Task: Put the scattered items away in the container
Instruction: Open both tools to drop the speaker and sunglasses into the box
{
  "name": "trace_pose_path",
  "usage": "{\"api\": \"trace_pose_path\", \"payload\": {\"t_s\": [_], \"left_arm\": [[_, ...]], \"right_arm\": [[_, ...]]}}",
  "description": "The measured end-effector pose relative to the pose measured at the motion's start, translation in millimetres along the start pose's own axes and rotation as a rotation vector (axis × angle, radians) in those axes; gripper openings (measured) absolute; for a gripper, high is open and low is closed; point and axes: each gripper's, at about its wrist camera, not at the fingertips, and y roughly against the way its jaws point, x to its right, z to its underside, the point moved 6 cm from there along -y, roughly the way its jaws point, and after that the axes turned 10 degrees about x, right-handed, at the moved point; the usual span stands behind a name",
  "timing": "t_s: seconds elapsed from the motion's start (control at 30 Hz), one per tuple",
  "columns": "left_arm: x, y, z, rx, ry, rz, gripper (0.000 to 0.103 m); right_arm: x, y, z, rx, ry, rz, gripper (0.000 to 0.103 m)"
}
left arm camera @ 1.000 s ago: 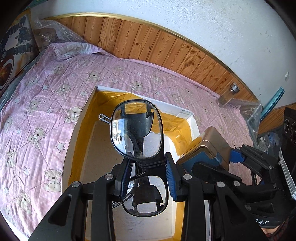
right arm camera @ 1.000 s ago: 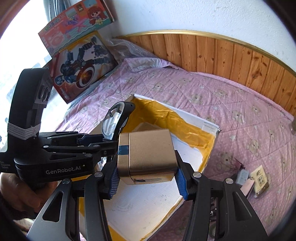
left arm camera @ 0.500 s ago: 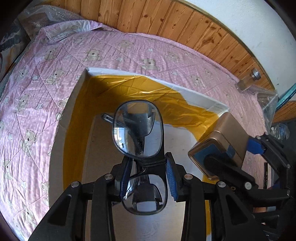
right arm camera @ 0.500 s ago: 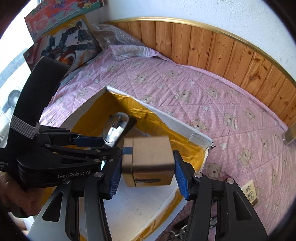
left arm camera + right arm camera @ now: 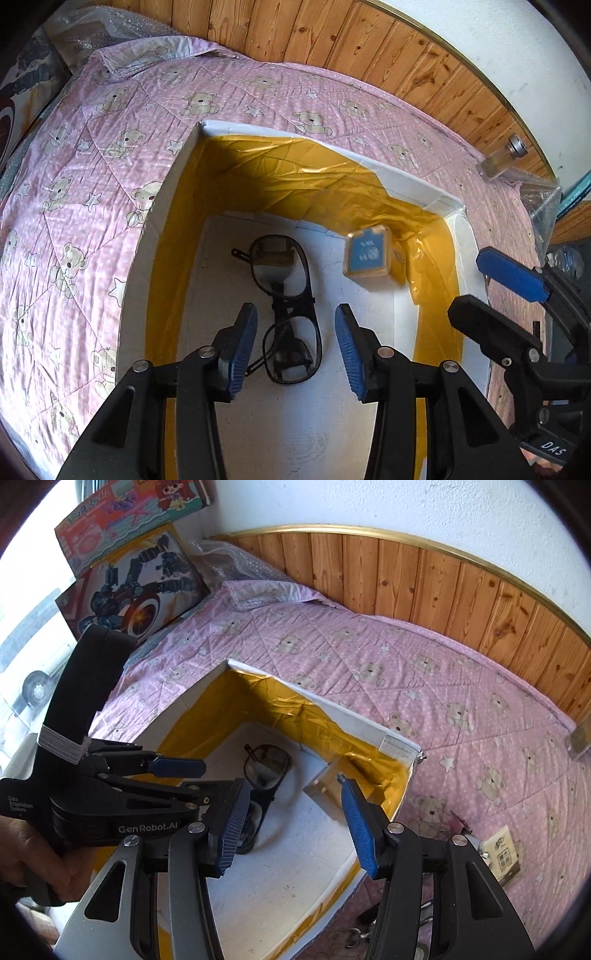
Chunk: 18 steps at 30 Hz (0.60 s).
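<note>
A white box lined with yellow foil sits on the pink bedspread. Black-framed glasses lie flat on its white floor. Beside them, near the far right corner, rests a gold box with a blue label, slightly blurred. My left gripper hangs open just above the glasses with nothing between its pads. My right gripper is open too, over the box's near right side, and one finger hides part of the gold box.
On the bedspread right of the box lie a small printed packet and some metal bits. A glass jar rests by the wood-panelled wall. Toy boxes lean at the far left. A hand holds the left gripper.
Both grippers opened. The glasses dropped from the left gripper onto the box floor, and the gold box left the right gripper and now sits inside by the far right corner.
</note>
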Motion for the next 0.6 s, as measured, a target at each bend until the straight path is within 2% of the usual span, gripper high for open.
{"api": "trace_pose_path", "payload": {"t_s": [0.3,0.6], "left_arm": [[18,19,26,0.001,-0.071,-0.014,0.046],[22,43,39,0.016,-0.091,-0.022,0.047]], "right_arm": [[-11,14,17,-0.035,-0.002,-0.006,0.056],[-23,31,27,-0.045,0.000,-0.009,0.056]]}}
